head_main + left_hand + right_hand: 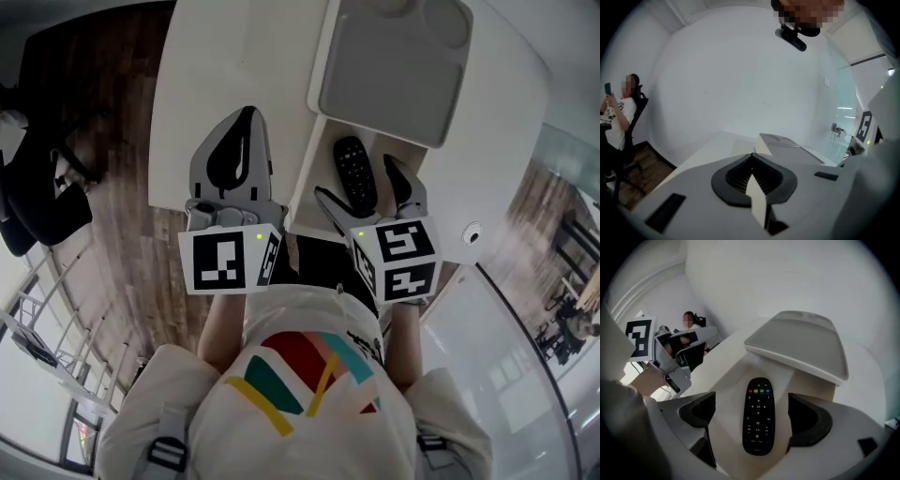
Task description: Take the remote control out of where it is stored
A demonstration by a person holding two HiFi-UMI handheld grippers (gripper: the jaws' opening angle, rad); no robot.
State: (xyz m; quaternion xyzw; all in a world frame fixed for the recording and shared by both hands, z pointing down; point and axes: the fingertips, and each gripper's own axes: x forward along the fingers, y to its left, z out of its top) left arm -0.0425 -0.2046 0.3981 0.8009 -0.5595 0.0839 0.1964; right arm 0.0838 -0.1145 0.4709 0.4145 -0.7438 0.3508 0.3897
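The black remote control lies flat on a white ledge at the table's near edge, just below a grey tray. My right gripper stands open with one jaw on each side of the remote. Its dark pads are clear of the remote and nothing is held. Over the white tabletop to the left, my left gripper is shut with nothing in it.
The grey tray with its white rim overhangs the far end of the ledge. A wooden floor lies left of the table. A seated person is far off to the left. A glass wall runs along the right.
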